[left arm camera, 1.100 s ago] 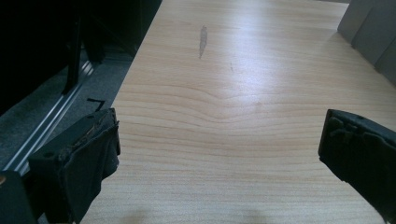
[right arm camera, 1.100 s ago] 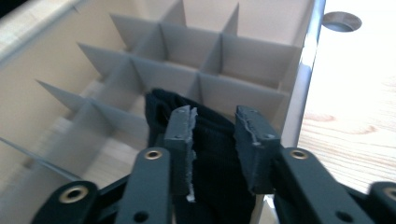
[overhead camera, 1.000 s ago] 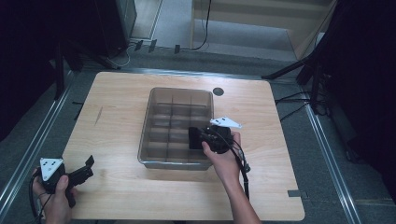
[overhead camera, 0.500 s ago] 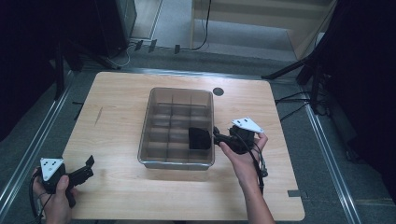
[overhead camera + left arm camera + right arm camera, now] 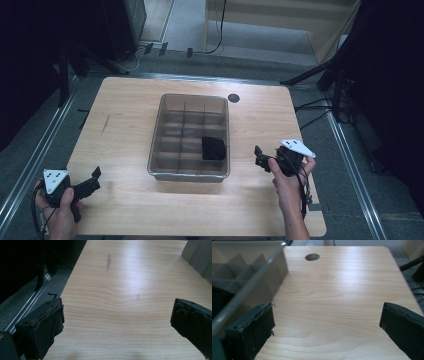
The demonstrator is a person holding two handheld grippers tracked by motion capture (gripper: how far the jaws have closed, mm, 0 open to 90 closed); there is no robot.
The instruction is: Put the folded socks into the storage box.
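Currently: right gripper clear of tray, both grippers empty

Findings. The black item (image 5: 213,148) lies in the divided tray (image 5: 190,174), in a compartment on the right-hand column, second row from the near wall, touching the right wall as far as the high view tells. What the item is cannot be told; it reads as a dark, soft-edged lump. The tray sits mid-surface (image 5: 125,115), with the other compartments apparently empty.

Gripper state. The right gripper (image 5: 259,158) is held just to the right of the tray, near its front corner, fingers (image 5: 254,327) spread wide with bare wood between them. The left gripper (image 5: 93,181) rests at the near left corner of the surface, well apart from the tray, fingers (image 5: 42,325) likewise spread and holding nothing.

Assessment. The step in hand appears to be the retreat after placing the item. To do it well, the right gripper should move off sideways and level, keeping its near finger off the tray wall (image 5: 262,277), which stands close beside it in the right gripper view; a knock there could shift the tray. The fingers should stay spread until well clear. The hole (image 5: 312,257) at the far edge poses no obstruction.

Risk. Low. The item looks settled below the rim.
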